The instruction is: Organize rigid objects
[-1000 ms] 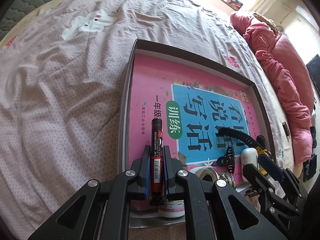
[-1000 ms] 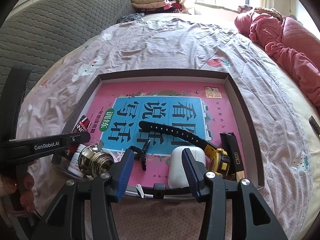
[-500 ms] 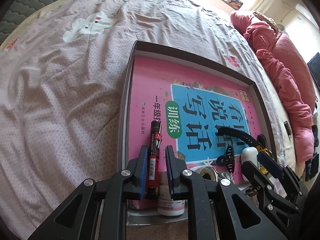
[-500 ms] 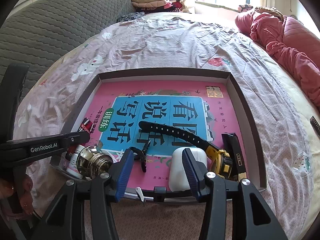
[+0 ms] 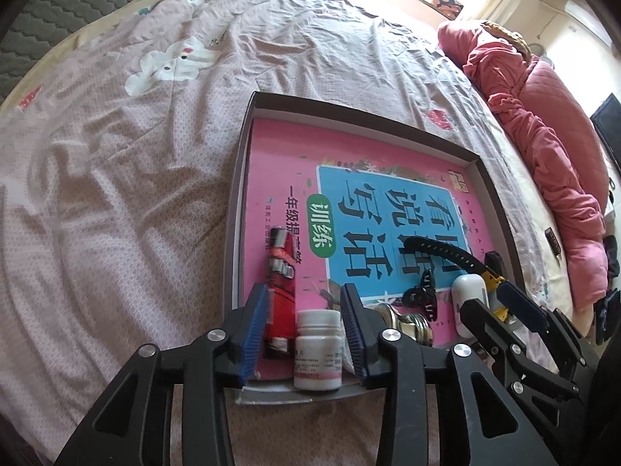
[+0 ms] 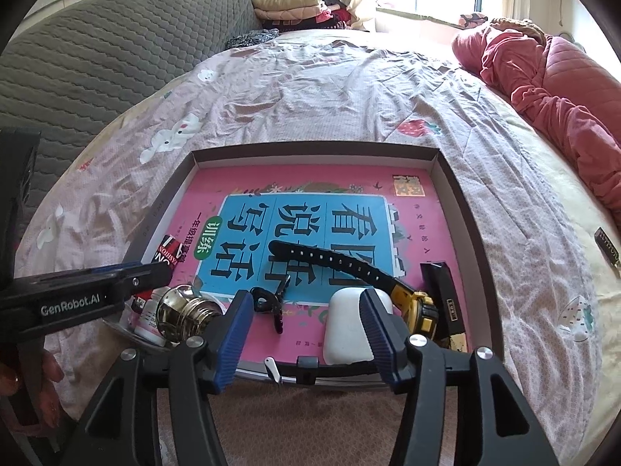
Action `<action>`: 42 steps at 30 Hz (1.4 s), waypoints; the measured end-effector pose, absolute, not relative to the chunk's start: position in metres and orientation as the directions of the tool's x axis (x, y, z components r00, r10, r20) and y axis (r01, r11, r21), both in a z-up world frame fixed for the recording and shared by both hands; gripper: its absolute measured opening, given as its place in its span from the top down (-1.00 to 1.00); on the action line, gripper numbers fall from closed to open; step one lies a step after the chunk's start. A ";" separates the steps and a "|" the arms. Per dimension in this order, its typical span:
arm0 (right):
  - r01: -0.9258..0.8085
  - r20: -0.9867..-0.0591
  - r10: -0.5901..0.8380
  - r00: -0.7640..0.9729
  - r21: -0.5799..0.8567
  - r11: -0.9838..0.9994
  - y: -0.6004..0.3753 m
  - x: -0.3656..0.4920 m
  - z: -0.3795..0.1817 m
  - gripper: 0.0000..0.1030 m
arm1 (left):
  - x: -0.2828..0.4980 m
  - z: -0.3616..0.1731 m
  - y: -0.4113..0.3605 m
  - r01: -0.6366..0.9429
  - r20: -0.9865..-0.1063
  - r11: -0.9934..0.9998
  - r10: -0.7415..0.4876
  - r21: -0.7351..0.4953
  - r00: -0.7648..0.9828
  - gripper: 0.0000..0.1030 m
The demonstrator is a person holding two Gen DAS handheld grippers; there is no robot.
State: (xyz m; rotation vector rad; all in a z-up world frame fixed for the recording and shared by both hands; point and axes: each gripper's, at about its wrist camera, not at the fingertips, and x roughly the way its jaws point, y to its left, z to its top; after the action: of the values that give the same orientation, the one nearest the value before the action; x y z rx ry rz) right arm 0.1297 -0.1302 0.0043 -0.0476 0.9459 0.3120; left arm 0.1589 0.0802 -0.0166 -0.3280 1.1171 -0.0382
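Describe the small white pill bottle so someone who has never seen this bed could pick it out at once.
On the bed lies a shallow dark tray lined with a pink book cover. At the tray's near left corner, between the open left gripper fingers, stands the pill bottle. It is the only upright white container with a pink-banded label, beside a red marker and a brass knob.
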 end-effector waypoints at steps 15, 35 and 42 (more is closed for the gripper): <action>-0.274 -0.764 0.235 0.601 0.079 0.958 -0.137 0.113 0.036 -0.19 | 0.132 0.024 0.072 -0.109 -0.844 0.962 -0.160 -0.248 0.512 -0.16; -0.226 -0.686 0.218 0.694 0.080 0.971 -0.160 0.082 0.077 -0.26 | 0.090 0.065 0.057 -0.088 -0.788 0.981 -0.084 -0.173 0.610 -0.51; -0.227 -0.647 0.232 0.726 0.093 0.969 -0.167 0.066 0.085 -0.26 | 0.075 0.073 0.048 -0.065 -0.762 0.983 -0.090 -0.171 0.641 -0.52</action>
State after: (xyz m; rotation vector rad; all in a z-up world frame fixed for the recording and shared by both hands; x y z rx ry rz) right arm 0.0664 -0.1670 0.0845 0.0073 0.7147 0.2531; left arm 0.0755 0.0482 0.0733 -0.1894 0.8758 -0.0140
